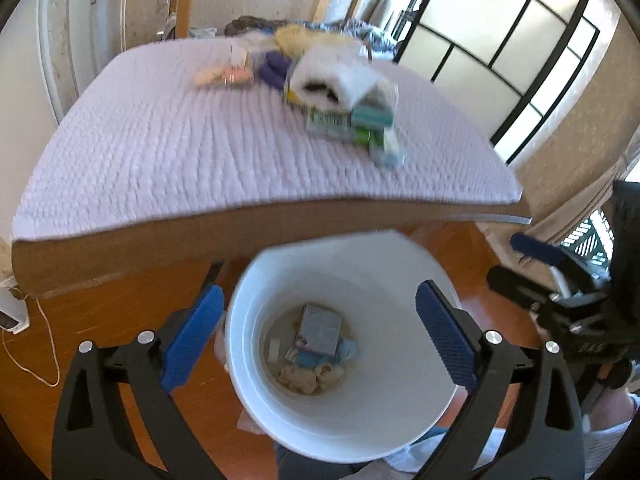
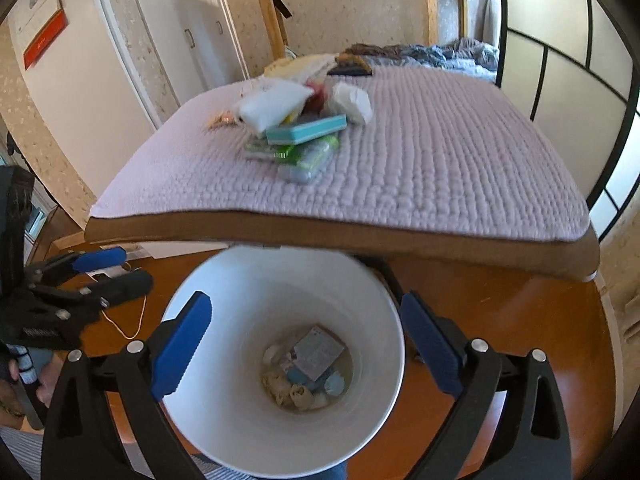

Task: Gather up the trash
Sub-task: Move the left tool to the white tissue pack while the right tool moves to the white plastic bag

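Nearest to me, both claws hang over the white bin (image 1: 344, 432) on the wooden floor (image 1: 120, 332). My left claw (image 1: 320, 344) is spread wide with nothing between its blue pads (image 1: 192, 344), and my right claw (image 2: 306, 350) is spread just as wide and empty too. Down in the bottom of the bin lie a small printed box (image 2: 318, 352), some pale blue pieces and a few crumpled beige wads (image 2: 288, 394), so part of the collecting looks done.

Beyond the bin's far rim comes the brown edge of the bed, and on its lilac quilt (image 2: 440, 168) sits the remaining pile of trash (image 2: 300, 128), well apart from both claws, farther away and higher. From my right claw the pile lies almost straight ahead, a touch left; from my left claw it lies ahead and slightly right. Neither claw looks clearly nearer. The closest pieces are the green packets (image 2: 308, 154) with a teal box (image 2: 308, 130) stacked on them, its long axis running left to right across my reach. A white pouch (image 2: 272, 106) and a crumpled white wad (image 2: 352, 102) rest behind. I judge the next move is a forward and upward reach to that near edge of the pile.
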`<state>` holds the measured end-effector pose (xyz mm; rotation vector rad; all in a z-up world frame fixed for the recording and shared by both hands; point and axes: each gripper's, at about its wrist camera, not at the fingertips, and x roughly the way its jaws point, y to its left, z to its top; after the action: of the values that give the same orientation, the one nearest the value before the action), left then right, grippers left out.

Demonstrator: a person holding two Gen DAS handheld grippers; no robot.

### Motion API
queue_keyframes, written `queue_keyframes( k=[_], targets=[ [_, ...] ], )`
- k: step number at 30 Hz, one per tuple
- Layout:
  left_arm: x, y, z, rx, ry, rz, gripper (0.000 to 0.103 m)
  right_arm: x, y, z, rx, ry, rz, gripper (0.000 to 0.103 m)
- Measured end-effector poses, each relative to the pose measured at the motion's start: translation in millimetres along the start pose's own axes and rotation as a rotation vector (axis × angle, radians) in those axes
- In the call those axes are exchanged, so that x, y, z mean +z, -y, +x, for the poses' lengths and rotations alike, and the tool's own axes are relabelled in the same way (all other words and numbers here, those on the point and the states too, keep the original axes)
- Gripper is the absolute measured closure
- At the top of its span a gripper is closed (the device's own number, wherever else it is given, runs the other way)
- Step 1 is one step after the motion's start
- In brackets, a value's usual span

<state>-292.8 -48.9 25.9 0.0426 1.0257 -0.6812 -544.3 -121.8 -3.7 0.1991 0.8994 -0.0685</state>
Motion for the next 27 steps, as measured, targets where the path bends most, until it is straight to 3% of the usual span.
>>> queue_keyframes(
  k=[3,9,14,21,27],
  targets=[
    [18.4,0.1,-7.4,0.01,0.039,0.006,0.005,14.7,9.2,0.9,-0.003,0.014,0.035,0.009],
    [57.9,3.9,-5.4,0.032,0.118,-0.008,0.005,68.0,47.2,9.7,0.015,0.068,0.228,0.009],
    [90.5,14.9,8.4,0.059,0.169,0.052,0.004,109.2,62.5,32.0,0.028,0.084,0.259,0.009],
    [125.6,30.5,43.1,0.055,0.162,0.134,0.004,151.8,71.4,87.5,0.055,0.027,0.271,0.014],
    [143.7,29.4,71.1,0.057,0.138,0.157,0.004,166.2,68.1,122.4,0.072,-0.018,0.259,0.017]
  ],
)
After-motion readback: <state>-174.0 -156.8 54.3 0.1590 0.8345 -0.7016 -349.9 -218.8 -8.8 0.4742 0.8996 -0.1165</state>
